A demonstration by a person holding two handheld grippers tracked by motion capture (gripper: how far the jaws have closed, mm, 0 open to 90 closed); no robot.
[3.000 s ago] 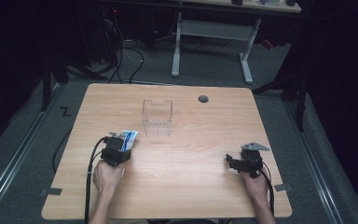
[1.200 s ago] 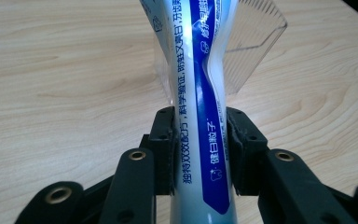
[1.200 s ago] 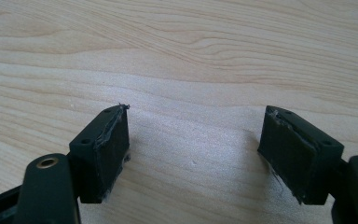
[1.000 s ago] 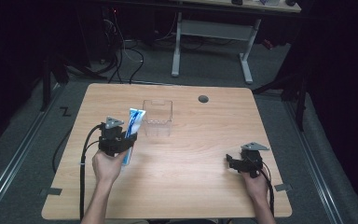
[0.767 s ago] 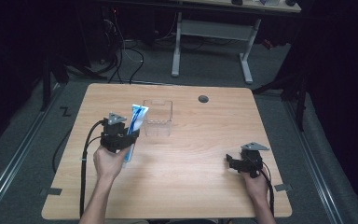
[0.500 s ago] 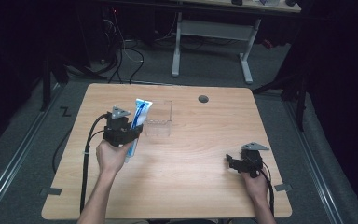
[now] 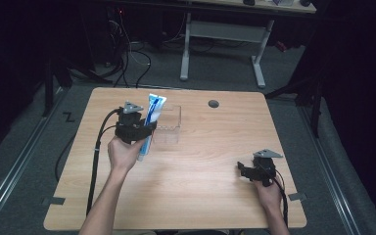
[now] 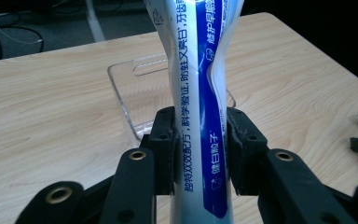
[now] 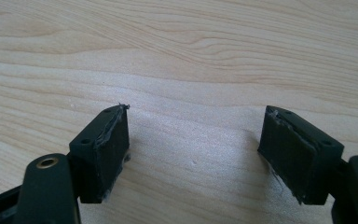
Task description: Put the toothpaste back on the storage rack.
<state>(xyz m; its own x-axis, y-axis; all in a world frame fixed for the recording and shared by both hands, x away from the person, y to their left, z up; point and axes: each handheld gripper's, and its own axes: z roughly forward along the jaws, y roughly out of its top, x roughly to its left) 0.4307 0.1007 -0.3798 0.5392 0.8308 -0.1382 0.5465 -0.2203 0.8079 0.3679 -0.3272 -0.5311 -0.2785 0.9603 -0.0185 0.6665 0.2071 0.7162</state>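
Dark surroundings frame a pale wooden table [image 7: 186, 191], and everything on it can be placed from the clear plastic box [image 7: 168, 125] that stands on the half far from the person. Just beside the box's left wall, a white and blue toothpaste tube [image 7: 149, 122] is held upright, its upper end level with the box's far rim and its lower end hanging off the tabletop on the near side of the box. The left gripper [image 7: 136, 128] has this tube clamped about midway along its length; in the left gripper view the two black pads [image 8: 164, 149] press on either side of the tube [image 8: 200, 116], which pinches in slightly where they squeeze it, and the printed text runs lengthwise along it. Behind the tube in that view the box [image 8: 130, 88] sits on the wood as a clear rounded outline with a slot-shaped handle cut near its rim. The left hand [image 7: 125, 154] lies to the near left of the box, its black cable trailing down towards the table's near edge. A small dark round grommet [image 7: 213, 104] sits to the right of the box, towards the far edge. Well apart from the box, to its near right, the right gripper [image 7: 247, 170] rests low over bare wood; in the right gripper view its jaws stand wide apart with nothing between them.
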